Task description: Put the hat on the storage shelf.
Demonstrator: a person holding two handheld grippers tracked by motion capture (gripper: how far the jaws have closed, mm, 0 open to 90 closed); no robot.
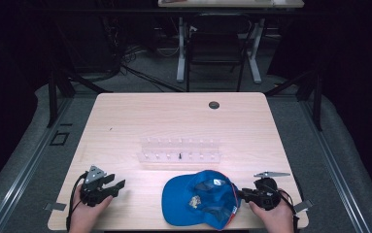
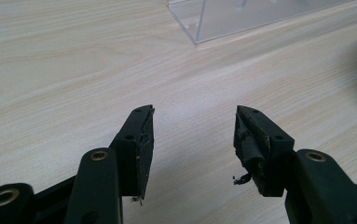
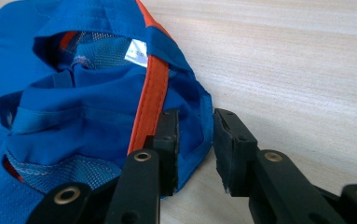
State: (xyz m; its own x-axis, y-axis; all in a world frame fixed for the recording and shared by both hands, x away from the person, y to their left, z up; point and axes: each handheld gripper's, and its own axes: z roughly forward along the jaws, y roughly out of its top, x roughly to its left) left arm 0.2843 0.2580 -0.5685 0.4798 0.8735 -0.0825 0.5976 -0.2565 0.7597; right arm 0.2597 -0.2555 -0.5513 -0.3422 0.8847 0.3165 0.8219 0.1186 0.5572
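the blue cap (image 1: 200, 199) lies upside down at the tabletop's (image 1: 174, 121) near edge — the right gripper's (image 3: 195, 140) jaws straddle its rim, barely apart; the left gripper (image 2: 192, 135) rests nearby, jaws spread, holding nothing.

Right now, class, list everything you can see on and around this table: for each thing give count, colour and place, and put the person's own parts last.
Table: one, pale wood, centre of the high view.
Cap: one, blue with orange trim, crumpled at the near edge, right of centre.
Rack: one, clear plastic with small pegs, mid-table behind the cap.
Grommet: one, dark, round, far side of the tabletop.
Chair: one, black, on the floor beyond the table.
Second table: one, pale top on white legs, at the back.
Left gripper: one, black, near left corner, jaws wide apart over bare wood.
Right gripper: one, black, near right, jaws slightly apart astride the cap's edge.
Hands: two, at the near edge, each holding a gripper.
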